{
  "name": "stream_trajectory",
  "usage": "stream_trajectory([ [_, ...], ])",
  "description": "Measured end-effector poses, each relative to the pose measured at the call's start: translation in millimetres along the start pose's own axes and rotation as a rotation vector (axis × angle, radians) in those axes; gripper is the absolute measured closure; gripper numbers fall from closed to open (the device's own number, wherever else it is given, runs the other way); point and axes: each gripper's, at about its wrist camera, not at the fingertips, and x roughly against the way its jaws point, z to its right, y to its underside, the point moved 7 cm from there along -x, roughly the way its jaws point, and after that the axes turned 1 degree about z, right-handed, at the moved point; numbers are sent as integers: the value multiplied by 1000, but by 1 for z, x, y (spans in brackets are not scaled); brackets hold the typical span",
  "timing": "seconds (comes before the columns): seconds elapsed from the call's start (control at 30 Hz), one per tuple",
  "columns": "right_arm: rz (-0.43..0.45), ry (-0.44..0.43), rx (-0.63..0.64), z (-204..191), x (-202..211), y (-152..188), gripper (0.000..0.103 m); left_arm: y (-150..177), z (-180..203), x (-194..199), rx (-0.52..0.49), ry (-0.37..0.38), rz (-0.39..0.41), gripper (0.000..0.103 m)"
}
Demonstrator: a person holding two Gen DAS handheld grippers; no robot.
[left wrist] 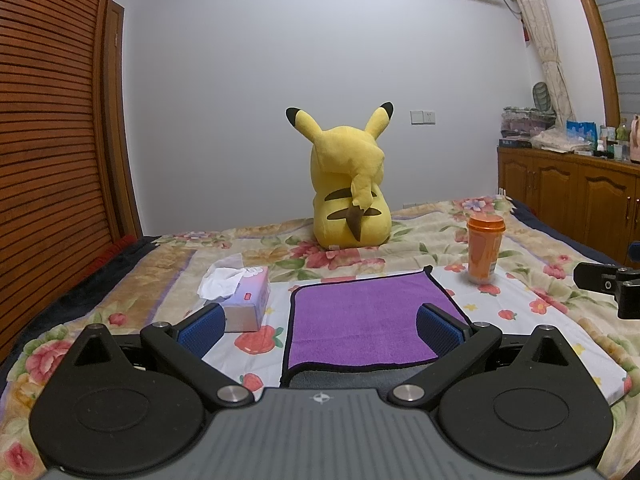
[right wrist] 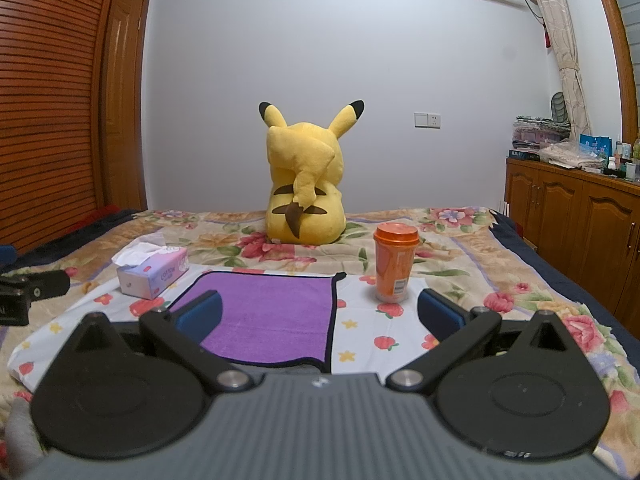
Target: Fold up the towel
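Both tongs, left tongs (left wrist: 320, 326) and right tongs (right wrist: 319, 312), stood wide apart, gripping nothing, just above the bed (left wrist: 532, 240). Beyond them the purple towel (left wrist: 368, 320) lay flat on a strawberry-print cloth (right wrist: 360, 336), its grey underside showing along the near edge. At twelve o'clock sat a yellow plush (left wrist: 348, 184), at two o'clock an orange cup (left wrist: 485, 254), and at ten o'clock a tissue box (left wrist: 246, 298).

A home bedroom: floral-quilted bed (left wrist: 440, 232), plush toy (left wrist: 348, 184), wooden cabinets (right wrist: 576, 216).
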Motion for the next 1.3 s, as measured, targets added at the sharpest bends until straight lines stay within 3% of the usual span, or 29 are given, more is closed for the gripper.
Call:
stream_trajectory([
  [0.53, -45, 7, 30, -6, -11, 6, 0, 16, 2, -14, -14, 18, -108, 0],
  [1.3, -98, 17, 50, -5, -45, 10, 0, 25, 0, -45, -31, 24, -187, 0],
])
